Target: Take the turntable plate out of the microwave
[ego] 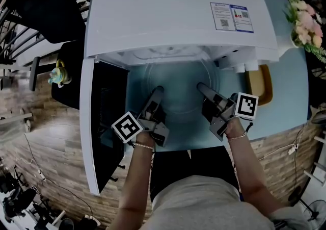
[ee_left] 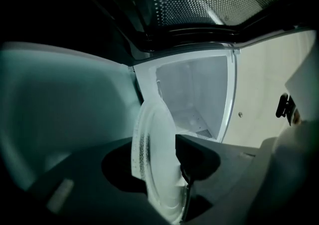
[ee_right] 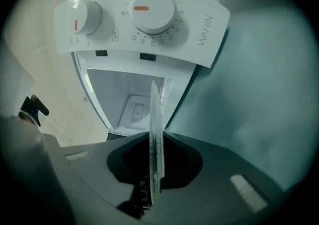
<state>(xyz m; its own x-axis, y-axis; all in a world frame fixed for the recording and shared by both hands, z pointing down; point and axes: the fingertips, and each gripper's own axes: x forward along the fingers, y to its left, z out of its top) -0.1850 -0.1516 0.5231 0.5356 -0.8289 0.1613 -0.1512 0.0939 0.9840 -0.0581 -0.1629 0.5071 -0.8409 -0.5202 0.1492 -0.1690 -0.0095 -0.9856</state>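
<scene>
Head view: white microwave [ego: 173, 4], seen from above, door [ego: 104, 122] open on the person's left side; printed label [ego: 232, 17] on its top panel
- Turntable plate [ego: 181, 86]: clear glass, round, level, in front of the open cavity and over the teal table [ego: 285, 86]; held at its near rim from both sides
- Left gripper [ego: 159, 92]: jaws closed on the plate's left near edge
- Right gripper [ego: 199, 87]: jaws closed on the plate's right near edge
- Flowers [ego: 305, 20]: far right corner of the table, well apart from the plate

Left gripper view: plate [ee_left: 157, 169] edge-on between the two dark jaws, both pressing its rim; empty white cavity [ee_left: 199, 99] beyond

Right gripper view: plate [ee_right: 156, 149] as a thin vertical sliver clamped between the jaws; control panel [ee_right: 199, 34] with two dials, small [ee_right: 87, 17] and large [ee_right: 149, 8], above the open cavity
</scene>
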